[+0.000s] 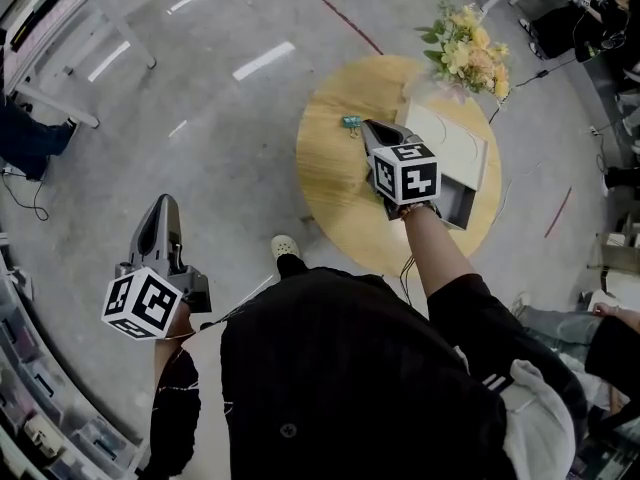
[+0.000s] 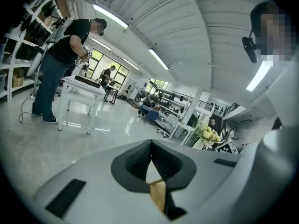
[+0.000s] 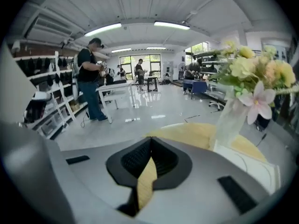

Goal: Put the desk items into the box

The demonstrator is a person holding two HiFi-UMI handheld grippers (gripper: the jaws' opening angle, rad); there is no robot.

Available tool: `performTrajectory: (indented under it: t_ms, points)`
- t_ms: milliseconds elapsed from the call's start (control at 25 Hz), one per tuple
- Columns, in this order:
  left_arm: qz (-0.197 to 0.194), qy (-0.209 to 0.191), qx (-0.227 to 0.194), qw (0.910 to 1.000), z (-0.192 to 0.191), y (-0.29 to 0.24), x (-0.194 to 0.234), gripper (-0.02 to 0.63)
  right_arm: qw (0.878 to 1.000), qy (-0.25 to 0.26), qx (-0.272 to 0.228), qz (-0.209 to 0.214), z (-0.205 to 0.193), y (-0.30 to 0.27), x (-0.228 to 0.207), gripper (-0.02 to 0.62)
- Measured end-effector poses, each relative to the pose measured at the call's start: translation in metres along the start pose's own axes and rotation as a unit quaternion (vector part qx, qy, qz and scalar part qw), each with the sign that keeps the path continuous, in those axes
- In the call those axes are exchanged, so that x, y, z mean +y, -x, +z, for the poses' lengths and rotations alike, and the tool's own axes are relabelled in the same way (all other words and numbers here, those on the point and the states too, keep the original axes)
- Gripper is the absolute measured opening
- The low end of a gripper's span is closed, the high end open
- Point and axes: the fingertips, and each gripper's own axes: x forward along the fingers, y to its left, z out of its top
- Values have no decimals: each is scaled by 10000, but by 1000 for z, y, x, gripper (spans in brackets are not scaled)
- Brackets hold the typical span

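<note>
- The right gripper (image 1: 369, 127) is reaching out over the round wooden table (image 1: 325, 173), its jaws pressed together with nothing between them
- In the right gripper view, the right gripper (image 3: 150, 146) is showing its black pads meeting at the tips, with only a sliver of yellow tabletop visible behind them
- A small teal clip (image 1: 351, 122) is lying on the table just beside the right gripper's tips, on the side away from the box; whether they are touching cannot be told
- The box (image 1: 452, 146) is sitting on the right part of the table, showing a white panel and a dark grey opening nearer the person
- The flowers (image 1: 465, 48), yellow and cream, are standing at the table's far edge, just beyond the box
- The left gripper (image 1: 163, 203) is hanging low at the person's left side over the grey floor (image 1: 220, 148), well apart from the table
- In the left gripper view, the left gripper (image 2: 151, 143) is showing its jaws closed on nothing
</note>
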Motion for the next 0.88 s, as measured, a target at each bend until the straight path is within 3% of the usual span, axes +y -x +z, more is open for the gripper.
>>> performTrajectory:
  t_ms: [400, 680, 880]
  points:
    - [92, 62, -89, 9999, 2, -9, 41, 11, 9896, 1109, 911, -75, -21, -50, 3, 72]
    - [226, 123, -95, 9996, 11, 2, 65, 11, 9612, 2165, 1668, -375, -42, -71, 3, 100]
    - [209, 271, 119, 9993, 8, -3, 89, 11, 9388, 2613, 2145, -660, -58, -82, -5, 103]
